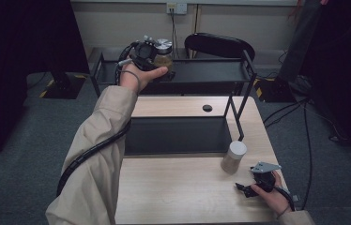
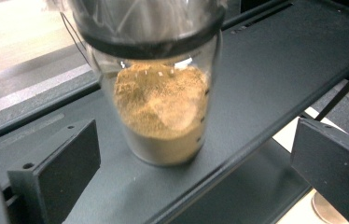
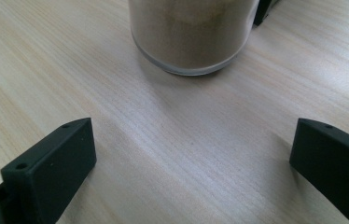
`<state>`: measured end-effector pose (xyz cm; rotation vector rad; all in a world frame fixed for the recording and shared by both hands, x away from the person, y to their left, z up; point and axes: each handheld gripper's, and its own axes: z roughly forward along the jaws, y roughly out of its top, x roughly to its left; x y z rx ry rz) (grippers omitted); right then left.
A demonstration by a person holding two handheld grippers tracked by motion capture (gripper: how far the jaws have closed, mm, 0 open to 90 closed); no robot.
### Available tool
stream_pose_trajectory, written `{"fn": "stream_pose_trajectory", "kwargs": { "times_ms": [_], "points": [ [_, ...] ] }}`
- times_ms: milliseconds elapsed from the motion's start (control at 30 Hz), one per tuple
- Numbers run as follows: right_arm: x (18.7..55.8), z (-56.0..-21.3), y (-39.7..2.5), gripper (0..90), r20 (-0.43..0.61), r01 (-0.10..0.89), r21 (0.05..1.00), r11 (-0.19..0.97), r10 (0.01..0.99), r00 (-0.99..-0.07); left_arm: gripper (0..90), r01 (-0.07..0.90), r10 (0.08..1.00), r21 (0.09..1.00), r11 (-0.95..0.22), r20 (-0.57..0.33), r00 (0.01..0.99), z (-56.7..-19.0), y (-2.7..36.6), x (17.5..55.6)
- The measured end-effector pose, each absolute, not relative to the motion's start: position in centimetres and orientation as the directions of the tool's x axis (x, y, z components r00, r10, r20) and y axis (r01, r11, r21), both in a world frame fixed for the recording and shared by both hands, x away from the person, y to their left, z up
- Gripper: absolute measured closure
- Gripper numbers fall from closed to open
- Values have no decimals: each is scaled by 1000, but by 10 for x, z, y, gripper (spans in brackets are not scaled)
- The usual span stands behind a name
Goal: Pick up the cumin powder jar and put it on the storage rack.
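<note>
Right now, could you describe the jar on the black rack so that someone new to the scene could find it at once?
A black two-tier metal rack stands across the far half of the wooden table. The jar stands on its upper shelf at the left end, before the open left gripper. Unlike the pale-lidded jar on the tabletop, it has clear glass, yellow-brown powder and a shiny silver lid.

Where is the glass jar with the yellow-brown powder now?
The glass jar stands on the black shelf's upper tier, at its left end in the high view, just ahead of the open left tongs.
</note>
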<state>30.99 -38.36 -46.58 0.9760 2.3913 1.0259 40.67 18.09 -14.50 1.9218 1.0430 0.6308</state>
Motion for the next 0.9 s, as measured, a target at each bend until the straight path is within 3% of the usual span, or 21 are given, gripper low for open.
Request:
{"fn": "stream_pose_trajectory", "kwargs": {
  "times_ms": [900],
  "points": [
    [310, -466, -384, 0, -53, 454, 740, 496, 716, -696, 11, 371, 798, 853, -367, 84, 597, -172, 201, 359]
  ]
}}
